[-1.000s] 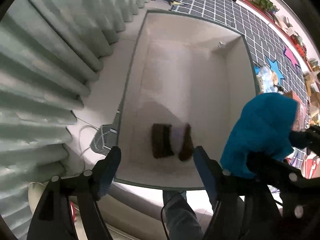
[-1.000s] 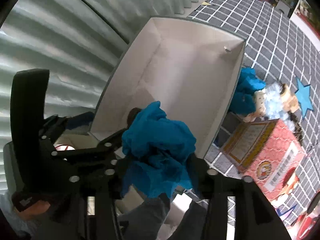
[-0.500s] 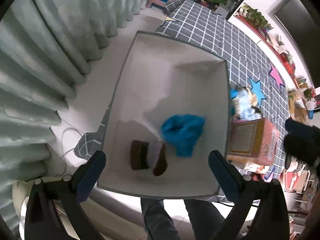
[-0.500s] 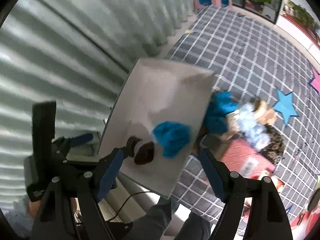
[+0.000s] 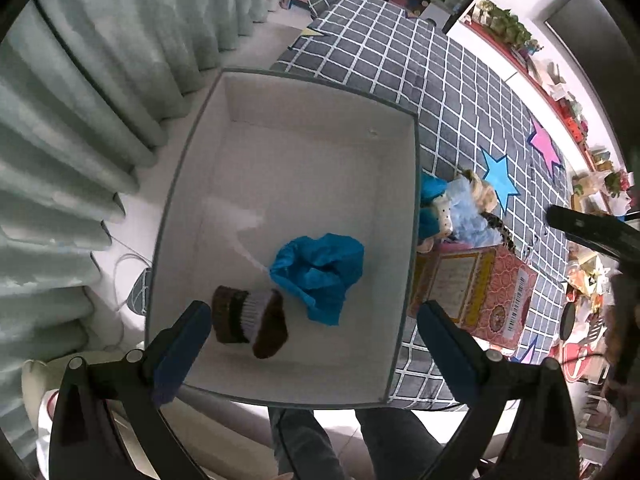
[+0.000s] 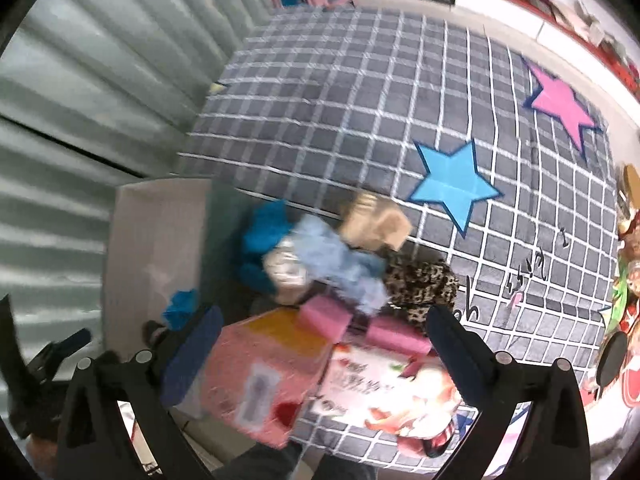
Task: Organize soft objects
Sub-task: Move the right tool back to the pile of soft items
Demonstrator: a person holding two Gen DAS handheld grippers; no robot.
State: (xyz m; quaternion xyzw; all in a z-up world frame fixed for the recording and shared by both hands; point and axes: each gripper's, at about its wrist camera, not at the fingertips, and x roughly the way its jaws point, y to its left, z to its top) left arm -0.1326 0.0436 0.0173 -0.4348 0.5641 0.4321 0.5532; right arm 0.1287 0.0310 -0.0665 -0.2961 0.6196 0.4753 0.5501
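Note:
A white box [image 5: 414, 200] stands on the floor below my left gripper [image 5: 312, 316], which is open and points down into it with nothing between its fingers. On the box floor lie a crumpled blue cloth [image 5: 320, 268] and a brown-and-grey knit piece [image 5: 248, 320] side by side. My right gripper [image 6: 324, 320] hangs to the right of the box [image 6: 152, 232], jaws opening and empty. Beyond it a pile holds a blue plush [image 6: 264, 236], a pale blue fluffy item [image 6: 340, 264], a beige piece [image 6: 376, 220] and a leopard-print piece [image 6: 424, 284]. The blue cloth [image 6: 180, 308] shows inside the box.
A pink carton [image 6: 260, 372], pink sponges [image 6: 324, 316] and a printed packet [image 6: 384, 392] lie under the right gripper on a grey checked mat [image 6: 340, 100] with star patches. Curtains [image 5: 80, 120] hang left of the box. A person's legs [image 5: 312, 440] stand at its near side.
The right gripper let go of the blue cloth, which dropped into the box beside the knit piece, then swung right over the pile. The left gripper's jaws widened.

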